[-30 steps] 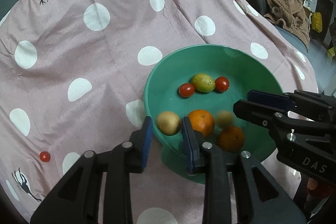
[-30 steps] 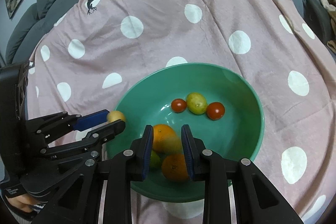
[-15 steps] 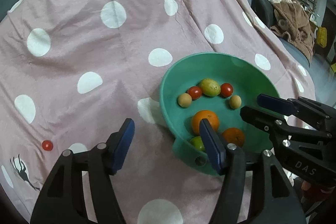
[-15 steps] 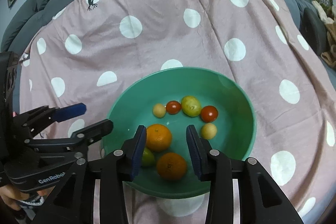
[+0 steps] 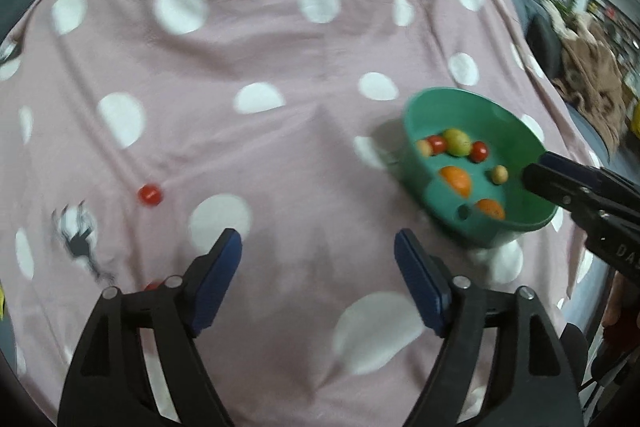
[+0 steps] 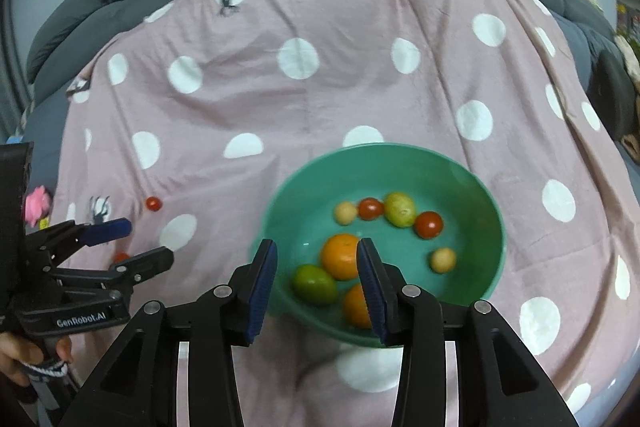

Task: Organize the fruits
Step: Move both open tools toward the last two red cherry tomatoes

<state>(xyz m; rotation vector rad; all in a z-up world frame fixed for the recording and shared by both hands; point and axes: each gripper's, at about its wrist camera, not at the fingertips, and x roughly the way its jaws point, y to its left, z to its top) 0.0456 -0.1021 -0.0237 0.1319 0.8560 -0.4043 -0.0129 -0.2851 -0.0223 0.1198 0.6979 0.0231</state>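
A small, glossy red cherry tomato (image 5: 150, 195) lies on the pink polka-dot cloth (image 5: 280, 155), ahead-left of the left gripper (image 5: 318, 267), jaws opening, empty. The right gripper (image 6: 316, 269), also opening, hovers empty over the smooth green plastic bowl (image 6: 492, 227) of round fruit.

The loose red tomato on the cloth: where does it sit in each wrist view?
Left wrist: tomato at centre-left, beyond the left finger.
Right wrist: tomato at left, just above the other gripper.
Shared landmark: the green bowl, right of it in both.
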